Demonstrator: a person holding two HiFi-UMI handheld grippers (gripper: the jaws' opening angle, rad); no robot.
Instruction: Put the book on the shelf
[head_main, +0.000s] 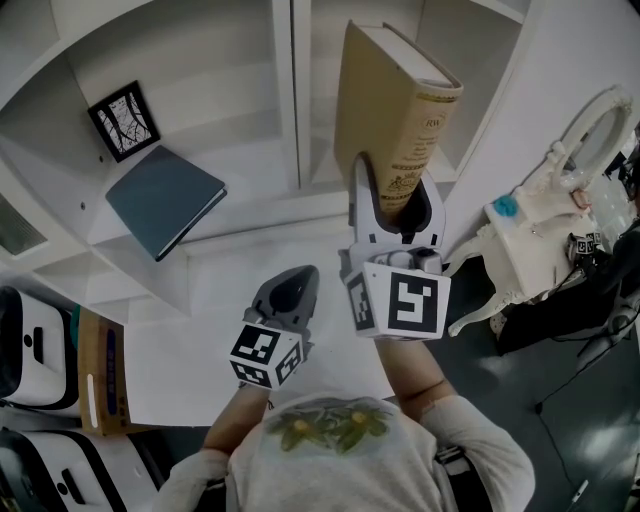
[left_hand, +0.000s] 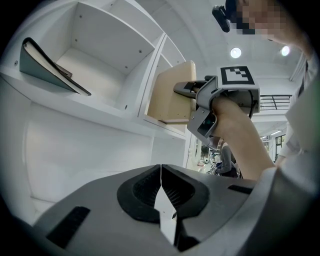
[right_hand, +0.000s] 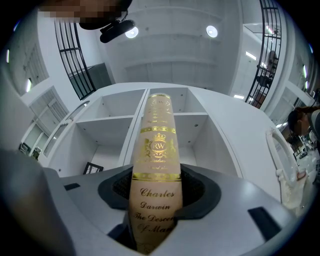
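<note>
Right gripper (head_main: 398, 200): book (head_main: 390, 95) being clamped.
Left gripper (head_main: 292, 288): being held closed, empty.
Insertion: best being guided upright, clear of divider (head_main: 296, 100).

pretty bright, even light from round ceiling lights (right_hand: 212, 31), just soft shadows inside the shelf (head_main: 296, 100) bays. both gripper views have heavy fisheye bending and black corners. gold print on the book (right_hand: 156, 150) spine glints a bit.
</note>
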